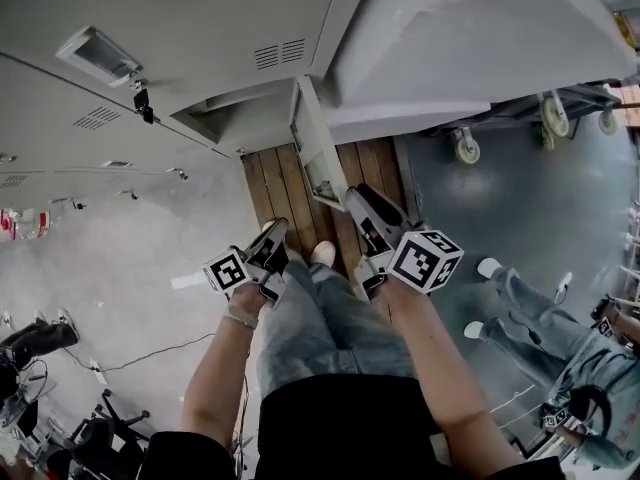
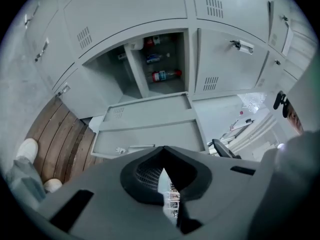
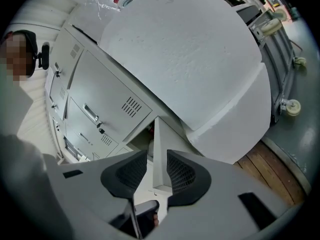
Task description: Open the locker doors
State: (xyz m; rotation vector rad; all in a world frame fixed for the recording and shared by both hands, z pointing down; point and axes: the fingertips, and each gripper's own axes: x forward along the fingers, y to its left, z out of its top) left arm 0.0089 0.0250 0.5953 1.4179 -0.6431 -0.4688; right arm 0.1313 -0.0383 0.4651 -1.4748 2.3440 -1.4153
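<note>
- Left gripper (image 2: 162, 155): jaws together, nothing between them. I hold it clear of the lockers (image 1: 190, 18).
- Right gripper (image 3: 155, 156): jaws apart, straddling the free edge of the open locker door (image 3: 161, 144). A gap shows beside one pad.
- Open locker door: swung out over the wooden floor (image 1: 272, 183), its neighbours closed.
- Open compartment (image 2: 170, 49): a bottle (image 2: 165, 75) lies inside.

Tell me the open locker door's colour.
Locker door: light grey, best in left gripper view.
</note>
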